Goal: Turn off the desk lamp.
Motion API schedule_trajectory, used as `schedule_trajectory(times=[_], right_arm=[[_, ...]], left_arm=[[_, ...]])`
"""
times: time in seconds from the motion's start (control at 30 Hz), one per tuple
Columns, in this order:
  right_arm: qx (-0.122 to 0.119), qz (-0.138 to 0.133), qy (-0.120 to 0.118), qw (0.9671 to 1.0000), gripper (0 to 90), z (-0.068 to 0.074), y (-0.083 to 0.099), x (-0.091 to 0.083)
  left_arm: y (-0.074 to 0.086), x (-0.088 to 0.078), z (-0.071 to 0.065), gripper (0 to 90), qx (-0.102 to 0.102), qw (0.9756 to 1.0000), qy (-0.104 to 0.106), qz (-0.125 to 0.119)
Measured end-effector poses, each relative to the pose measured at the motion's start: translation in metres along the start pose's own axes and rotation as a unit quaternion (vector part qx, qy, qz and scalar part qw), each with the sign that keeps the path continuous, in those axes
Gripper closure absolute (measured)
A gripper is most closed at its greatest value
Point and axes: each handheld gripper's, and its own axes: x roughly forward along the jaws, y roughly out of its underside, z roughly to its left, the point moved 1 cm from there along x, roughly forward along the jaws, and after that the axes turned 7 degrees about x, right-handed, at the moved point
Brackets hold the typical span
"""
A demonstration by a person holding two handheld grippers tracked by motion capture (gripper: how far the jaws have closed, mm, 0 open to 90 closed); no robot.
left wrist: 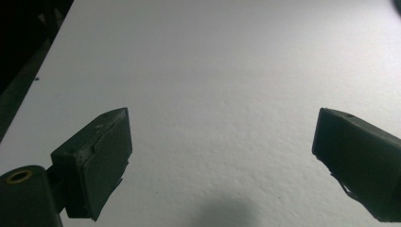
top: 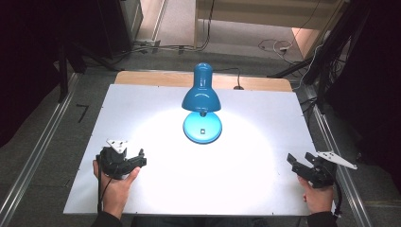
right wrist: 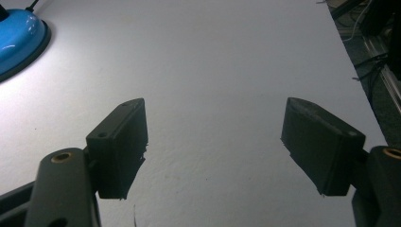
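Standing lit at the far middle of the white table [top: 142, 104], a blue desk lamp [top: 202, 101] shines down. Well nearer than the lamp, the left gripper [top: 140, 160] and right gripper [top: 298, 163] rest apart, jaws wide, holding nothing.

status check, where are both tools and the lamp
Left tool open, empty, near table edge. Right tool open, empty, at right side. Blue lamp lit, upright at table's far middle, untouched. Nothing between.
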Motion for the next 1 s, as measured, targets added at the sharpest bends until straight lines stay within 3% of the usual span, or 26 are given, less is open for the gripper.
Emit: schedule_trajectory(times=[0.1, 0.27, 0.5, 0.77, 1.0], right_arm=[[0.002, -0.002, -0.001, 1.0, 22.2, 0.0, 0.0, -0.001], [-0.001, -0.001, -0.001, 1.0, 22.2, 0.0, 0.0, -0.001], [-0.001, 0.0, -0.001, 1.0, 22.2, 0.0, 0.0, 0.0], [0.001, 0.0, 0.0, 1.0, 22.2, 0.0, 0.0, 0.0], [0.0, -0.001, -0.001, 1.0, 22.2, -0.001, 0.0, 0.0]], left_arm=[[-0.002, -0.003, -0.005, 6.5, -0.004, 0.9995, 0.03, -0.01], [-0.004, -0.002, -0.007, 6.4, -0.013, 0.9985, 0.048, -0.024], [-0.011, 0.004, -0.016, 6.4, -0.006, 0.9976, 0.062, -0.032], [-0.017, 0.008, -0.028, 6.6, 0.005, 0.9968, 0.062, -0.049], [-0.02, 0.014, -0.036, 6.6, 0.019, 0.9963, 0.07, -0.046]])
